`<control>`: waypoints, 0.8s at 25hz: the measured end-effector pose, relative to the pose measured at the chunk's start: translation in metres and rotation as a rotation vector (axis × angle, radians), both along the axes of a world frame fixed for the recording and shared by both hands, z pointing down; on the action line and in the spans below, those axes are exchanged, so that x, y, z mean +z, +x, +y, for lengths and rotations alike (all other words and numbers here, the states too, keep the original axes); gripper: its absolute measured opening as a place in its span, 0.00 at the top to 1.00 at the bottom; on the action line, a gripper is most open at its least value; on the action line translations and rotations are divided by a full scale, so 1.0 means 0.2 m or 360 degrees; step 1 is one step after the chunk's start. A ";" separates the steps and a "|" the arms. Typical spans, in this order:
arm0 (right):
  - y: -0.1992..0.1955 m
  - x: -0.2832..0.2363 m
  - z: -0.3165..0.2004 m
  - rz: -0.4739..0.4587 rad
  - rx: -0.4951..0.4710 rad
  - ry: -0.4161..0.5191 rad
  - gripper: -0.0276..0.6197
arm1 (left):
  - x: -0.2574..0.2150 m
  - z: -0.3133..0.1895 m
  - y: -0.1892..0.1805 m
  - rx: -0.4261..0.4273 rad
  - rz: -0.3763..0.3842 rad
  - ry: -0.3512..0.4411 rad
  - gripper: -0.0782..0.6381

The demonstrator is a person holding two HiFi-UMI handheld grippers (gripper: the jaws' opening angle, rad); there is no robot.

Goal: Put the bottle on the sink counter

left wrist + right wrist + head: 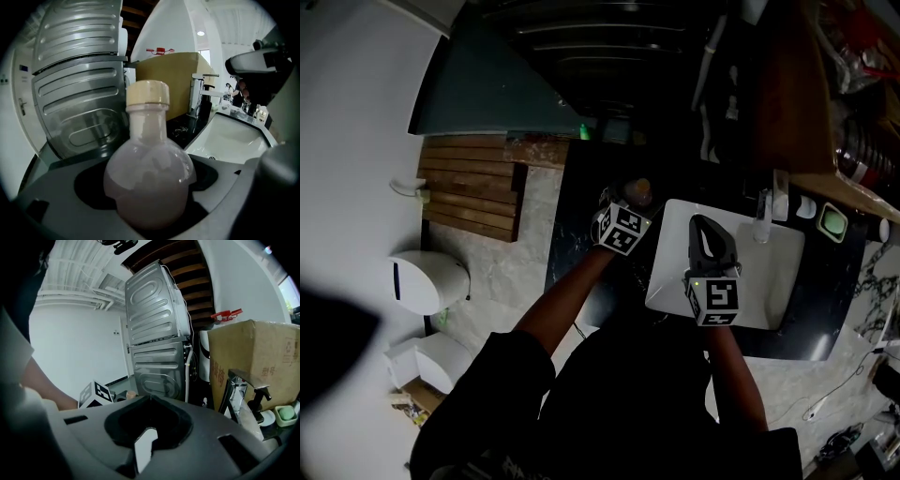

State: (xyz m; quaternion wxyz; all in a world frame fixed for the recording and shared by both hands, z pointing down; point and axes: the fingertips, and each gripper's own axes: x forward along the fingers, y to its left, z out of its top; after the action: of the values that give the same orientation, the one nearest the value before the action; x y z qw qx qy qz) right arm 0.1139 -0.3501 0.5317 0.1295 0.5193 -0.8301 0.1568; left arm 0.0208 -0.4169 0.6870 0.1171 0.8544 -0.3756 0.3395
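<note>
While left gripper (626, 204) is clamped on the bottle (149, 178), right gripper (710, 234) has its jaws together, nothing between them. Both tools are matte grey plastic with a dark scooped recess at the jaws and a black-and-white marker cube on each.

Bottle is round-bellied like a flask with a short straight neck and clear glossy walls. It holds cloudy pinkish-white liquid and has a beige cap (148, 93). It stands upright, its belly seated in the left recess. It is over the counter (581, 244) at 9 o'clock of the sink (778, 281); cannot tell if its base touches.

Right gripper hangs over the sink's left half, at 4 o'clock of the left one. Sink is a white, smooth rectangular basin with rounded corners. Counter is black and glossy.

- Chrome faucet (766, 211), angular, at the sink's 12 o'clock rim.
- Green soap dish (832, 221) at 3 o'clock of the faucet.
- Brown cardboard box (262, 362) behind the faucet.
- Ribbed grey sheet-metal appliance (75, 93) at 10 o'clock of the bottle.

Floor (516, 272) is pale and marbled. Dark wooden slat mat (473, 187) lies at 9 o'clock of the counter, with a white rounded bin (427, 281) at the mat's 7 o'clock. Walls are plain white.
</note>
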 end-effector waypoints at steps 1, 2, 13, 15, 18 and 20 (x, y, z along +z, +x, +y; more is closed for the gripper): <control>0.00 0.00 0.00 -0.0001 -0.0004 -0.0003 0.90 | 0.00 0.00 0.00 0.0000 0.0008 -0.0011 0.34; -0.01 0.01 0.01 -0.0003 -0.0008 -0.0006 0.90 | 0.01 0.01 0.00 0.0001 0.0010 -0.0021 0.34; -0.05 0.03 -0.10 -0.0054 -0.0073 0.0005 0.90 | 0.03 0.00 0.00 0.0012 0.0011 -0.0118 0.34; -0.03 0.02 -0.11 -0.0059 -0.0063 0.0009 0.90 | 0.03 0.00 0.00 0.0012 0.0013 -0.0119 0.34; -0.01 0.03 -0.10 -0.0055 -0.0053 -0.0004 0.90 | 0.03 0.00 0.00 0.0013 0.0020 -0.0123 0.34; 0.01 0.03 -0.08 -0.0052 -0.0045 -0.0016 0.90 | 0.02 0.01 0.00 0.0028 0.0036 -0.0112 0.34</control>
State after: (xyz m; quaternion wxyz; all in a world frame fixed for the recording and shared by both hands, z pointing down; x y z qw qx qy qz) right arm 0.1149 -0.3659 0.5386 0.1208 0.5041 -0.8386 0.1676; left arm 0.0204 -0.4149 0.6912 0.1483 0.8568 -0.3545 0.3437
